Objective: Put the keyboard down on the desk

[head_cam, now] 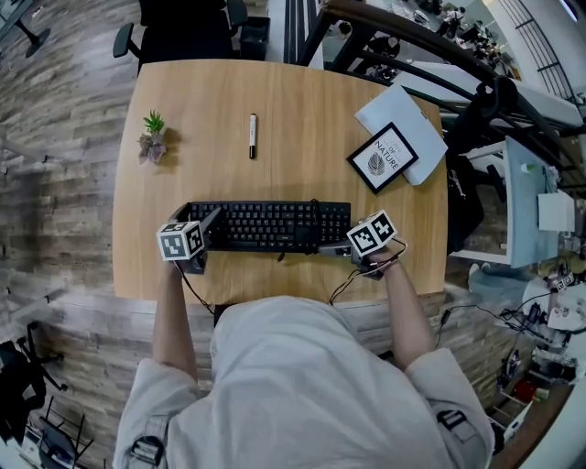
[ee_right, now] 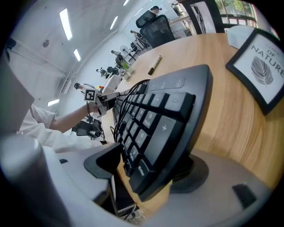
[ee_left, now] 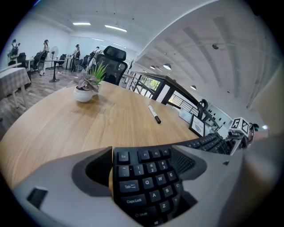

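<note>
- Left gripper point(ee_left: 142, 153): jaws apart, one on each side of the left end of the black keyboard point(ee_left: 144, 186), Esc and Tab keys between them. A thin strip of desk shows between the near pad and the keyboard's edge, so it is not clamped.
- Right gripper point(ee_right: 155, 155): jaws spread round the number-pad end. A clear gap with bare wood in it lies between one pad and the keyboard's side, so there is no grip here.
- Head view: the keyboard lies on the wooden desk point(head_cam: 275, 101), close to the near edge and parallel to it. A marker cube sits at each end, and both forearms reach in from below.
- Black cable point(head_cam: 314, 212) is draped over the keys toward the right end.
- Thin wires point(head_cam: 352, 279) hang from the right gripper over the desk's near edge.
- Marker pen point(head_cam: 253, 136) lies beyond the keyboard near the desk's middle, well apart from it, pointing away from the person.
- Small potted plant point(head_cam: 153, 137) stands upright at far left.
- Black-framed card point(head_cam: 383, 158) printed "NATURE" lies at far right, tilted, overlapping a white sheet point(head_cam: 412, 114) that juts past the desk's edge.
- Black office chair point(head_cam: 183, 27) stands behind the far edge.
</note>
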